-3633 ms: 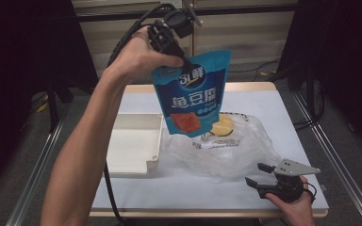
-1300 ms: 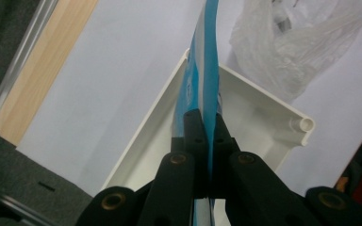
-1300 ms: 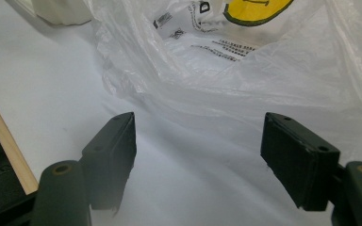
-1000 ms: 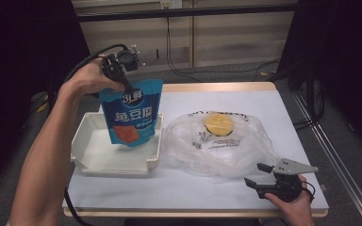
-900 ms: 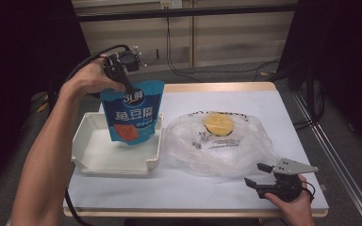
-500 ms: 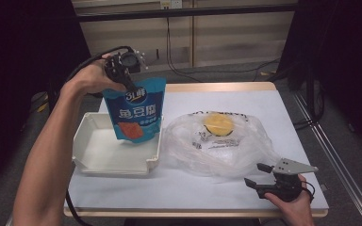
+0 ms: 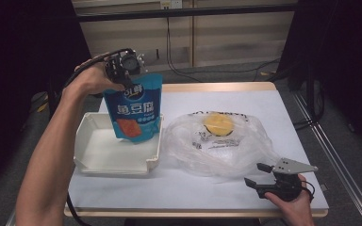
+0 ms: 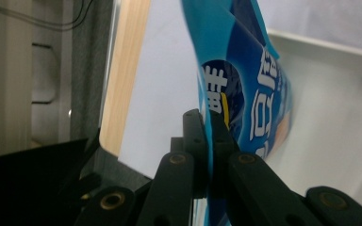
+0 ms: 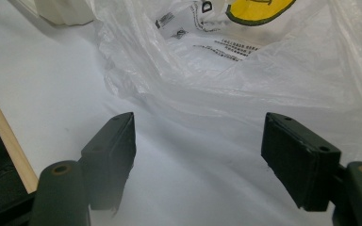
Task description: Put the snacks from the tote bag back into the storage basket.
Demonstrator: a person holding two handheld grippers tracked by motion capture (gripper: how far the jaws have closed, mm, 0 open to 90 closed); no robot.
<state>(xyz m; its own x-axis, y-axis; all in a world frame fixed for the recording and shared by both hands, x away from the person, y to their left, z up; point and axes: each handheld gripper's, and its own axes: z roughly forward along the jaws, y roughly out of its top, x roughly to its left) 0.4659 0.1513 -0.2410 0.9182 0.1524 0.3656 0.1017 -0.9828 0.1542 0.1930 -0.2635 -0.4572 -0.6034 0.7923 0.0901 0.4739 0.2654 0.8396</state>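
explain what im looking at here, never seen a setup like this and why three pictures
A person sits at a white table holding a hand-operated gripper in each hand; there is no robot arm.

The high view looks down from above. The other two come from small cameras riding on each gripper, looking along its black jaws.

The left gripper is shut on the top edge of a blue snack pouch, which hangs over a white tray. The left gripper view shows that pinch close up.

The right gripper rests open near the table's front edge, facing a crumpled clear plastic bag with a yellow print.
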